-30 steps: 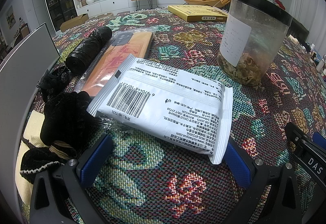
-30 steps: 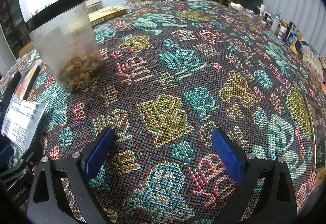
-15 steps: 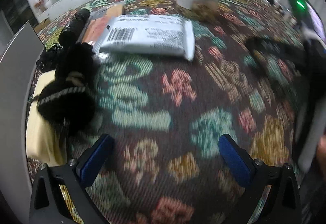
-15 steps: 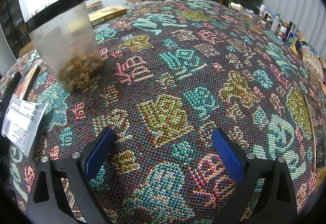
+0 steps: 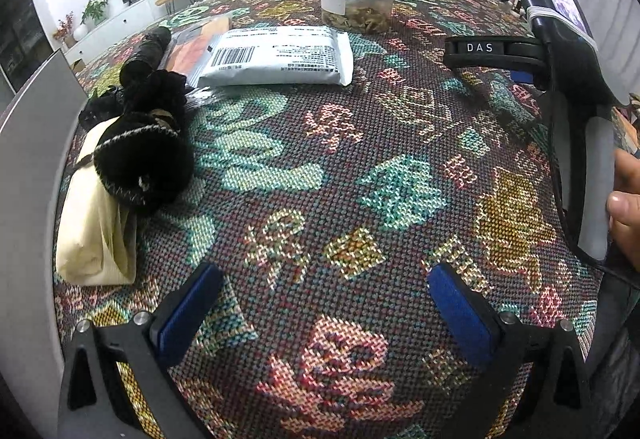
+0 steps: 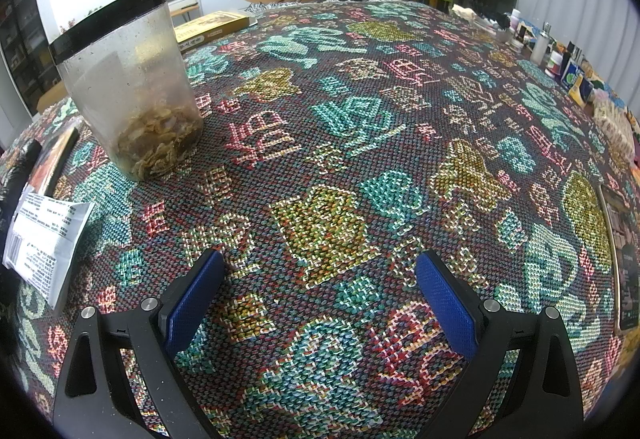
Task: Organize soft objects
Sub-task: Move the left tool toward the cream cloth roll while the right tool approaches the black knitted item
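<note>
In the left wrist view a black fuzzy soft item point(image 5: 144, 155) lies on a cream cloth bundle point(image 5: 94, 223) at the table's left edge, with more black fabric point(image 5: 154, 89) behind it. A white packet with a barcode point(image 5: 280, 55) lies further back; its corner shows in the right wrist view point(image 6: 44, 239). My left gripper point(image 5: 324, 307) is open and empty, above the patterned tablecloth, to the right of the soft pile. My right gripper point(image 6: 316, 295) is open and empty over bare cloth; its body shows in the left wrist view point(image 5: 568, 79).
A clear jar with dried flakes point(image 6: 136, 87) stands behind the packet. A black roll point(image 5: 146, 51), an orange flat pack point(image 5: 192, 43) and a yellow box point(image 6: 212, 29) lie further back. A grey panel point(image 5: 28, 179) borders the left edge. Bottles and packets point(image 6: 560, 59) crowd the far right.
My left gripper has pulled back and up from the white packet, which now lies far ahead. The soft pile and right gripper have come into its view. The right gripper has stayed still.
</note>
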